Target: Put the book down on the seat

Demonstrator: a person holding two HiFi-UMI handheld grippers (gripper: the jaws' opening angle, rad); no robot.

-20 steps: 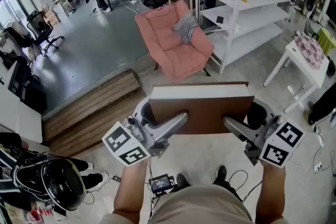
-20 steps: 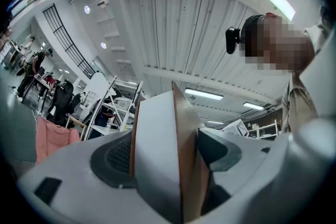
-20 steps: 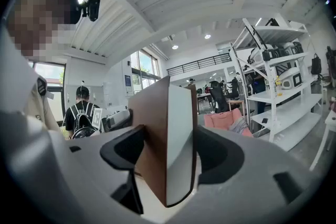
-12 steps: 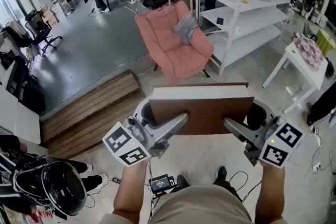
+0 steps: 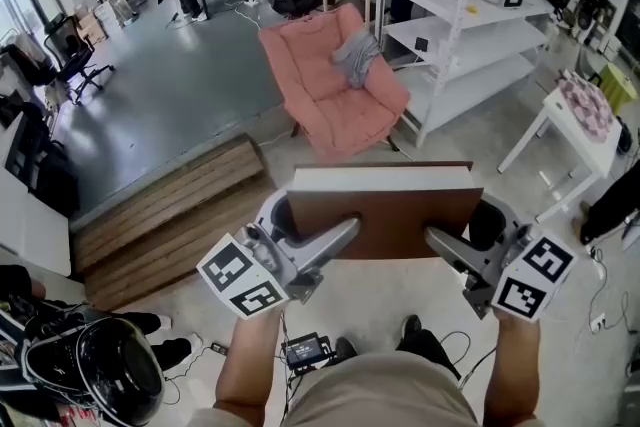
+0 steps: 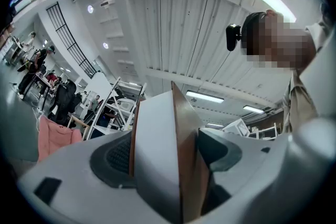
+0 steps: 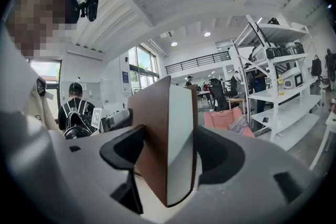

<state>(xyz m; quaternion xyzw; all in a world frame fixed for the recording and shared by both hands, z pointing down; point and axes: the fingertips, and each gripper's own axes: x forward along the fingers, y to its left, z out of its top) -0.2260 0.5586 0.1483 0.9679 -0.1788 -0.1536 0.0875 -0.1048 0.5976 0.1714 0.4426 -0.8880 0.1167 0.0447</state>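
Observation:
A thick brown-covered book (image 5: 385, 210) with white page edges is held level in front of me, between both grippers. My left gripper (image 5: 300, 237) is shut on the book's left end (image 6: 163, 165), its jaws pressing both covers. At the other end, my right gripper (image 5: 470, 240) is shut on the book (image 7: 170, 149) in the same way. The pink armchair (image 5: 335, 80) stands farther ahead on the floor, with a grey cloth (image 5: 352, 53) lying on its seat and backrest. The book hangs well short of the chair.
A white shelving rack (image 5: 470, 5) stands right of the armchair, a small white table (image 5: 575, 120) farther right. A low wooden platform (image 5: 170, 205) lies to the left. A helmet (image 5: 115, 370) sits at lower left. Desks, office chairs and people fill the far background.
The view has shifted slightly; the armchair sits marginally closer and lower in the picture. Both grippers keep the same hold on the book.

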